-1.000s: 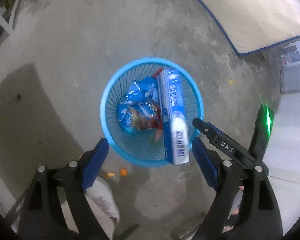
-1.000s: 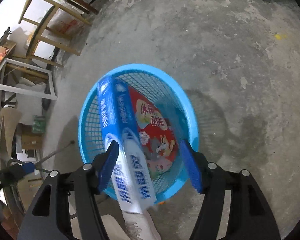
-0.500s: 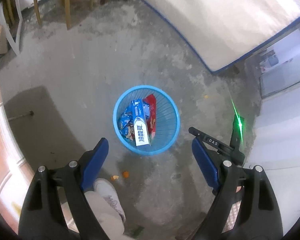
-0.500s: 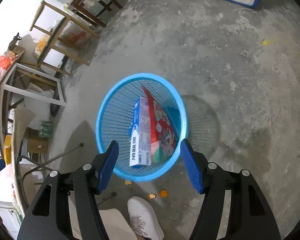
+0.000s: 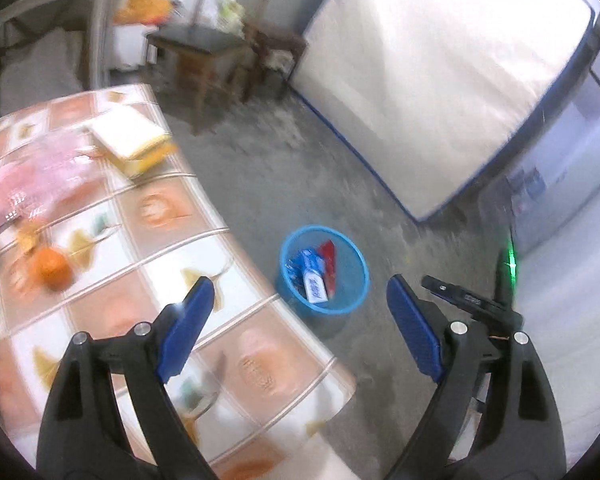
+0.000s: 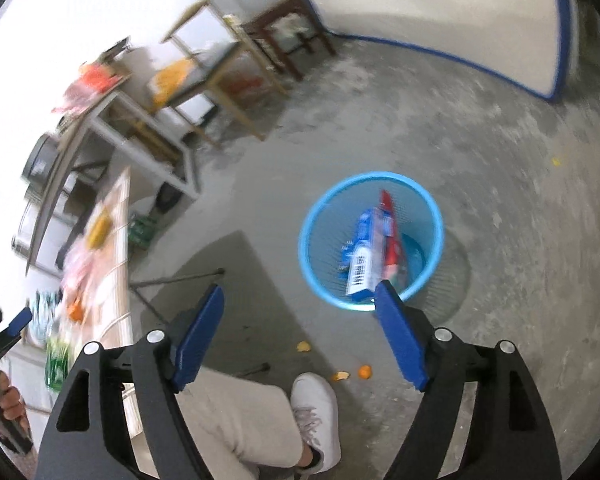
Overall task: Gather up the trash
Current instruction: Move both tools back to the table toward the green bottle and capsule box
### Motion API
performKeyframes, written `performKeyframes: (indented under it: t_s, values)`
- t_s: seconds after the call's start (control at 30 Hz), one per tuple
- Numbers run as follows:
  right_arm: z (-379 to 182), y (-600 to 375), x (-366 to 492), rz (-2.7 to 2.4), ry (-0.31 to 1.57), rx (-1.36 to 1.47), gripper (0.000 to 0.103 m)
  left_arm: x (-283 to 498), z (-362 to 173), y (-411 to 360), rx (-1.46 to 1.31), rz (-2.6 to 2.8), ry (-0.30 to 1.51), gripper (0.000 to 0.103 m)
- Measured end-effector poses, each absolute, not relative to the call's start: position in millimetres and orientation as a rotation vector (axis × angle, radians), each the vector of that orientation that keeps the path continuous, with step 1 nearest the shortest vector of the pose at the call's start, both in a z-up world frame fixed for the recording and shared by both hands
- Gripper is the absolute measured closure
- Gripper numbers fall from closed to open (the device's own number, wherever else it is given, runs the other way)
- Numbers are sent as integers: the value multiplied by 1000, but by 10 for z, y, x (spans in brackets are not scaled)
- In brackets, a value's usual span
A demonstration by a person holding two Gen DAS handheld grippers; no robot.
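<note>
A blue mesh waste basket point(image 5: 342, 307) point(image 6: 316, 216) stands on the concrete floor with a blue-and-white carton point(image 5: 315, 289) point(image 6: 363, 270), a red box point(image 5: 329, 258) point(image 6: 392, 240) and blue wrappers inside. My left gripper point(image 5: 300, 312) hangs high above the table edge and floor, its jaws opening with nothing between them. My right gripper point(image 6: 300, 308) is above the floor, left of the basket, jaws opening and empty. On the patterned table point(image 5: 260, 320) lie an orange point(image 5: 52, 270), a pink plastic bag point(image 5: 32, 188) and a yellow-edged box point(image 5: 130, 140).
Orange peel bits point(image 6: 352, 372) lie on the floor by the person's white shoe point(image 6: 314, 412) and light trouser leg. Wooden chairs and stools point(image 5: 220, 52) stand at the back. A white mattress with blue trim point(image 5: 440, 80) leans against the wall. The right gripper's tracker arm point(image 5: 468, 300) shows at right.
Both grippers rose and pulled away from the basket. The blue-and-white carton left the right gripper and now rests in the basket. The table has come into the left wrist view.
</note>
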State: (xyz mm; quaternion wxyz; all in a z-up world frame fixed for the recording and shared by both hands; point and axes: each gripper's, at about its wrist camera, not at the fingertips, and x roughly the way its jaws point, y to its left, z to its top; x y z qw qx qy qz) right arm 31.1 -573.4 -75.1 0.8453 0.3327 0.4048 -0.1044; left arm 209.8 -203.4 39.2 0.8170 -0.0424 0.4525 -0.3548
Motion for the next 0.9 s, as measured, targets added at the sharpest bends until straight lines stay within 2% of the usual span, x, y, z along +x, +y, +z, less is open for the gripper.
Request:
performKeyframes:
  t_s: [0.2, 0.37, 0.63, 0.9]
  values:
    - [-104, -4830, 566, -96, 854, 471, 20, 1794, 279, -1150, -184, -710, 946, 17]
    - [289, -3969, 832, 11, 826, 281, 10, 1541, 306, -378, -199, -623, 794, 14]
    - [400, -2907, 1281, 131, 858, 104, 7, 1436, 317, 546, -137, -389, 612, 12]
    - [436, -2263, 1594, 122, 842, -68, 7, 1735, 245, 855, -8, -332, 652, 10]
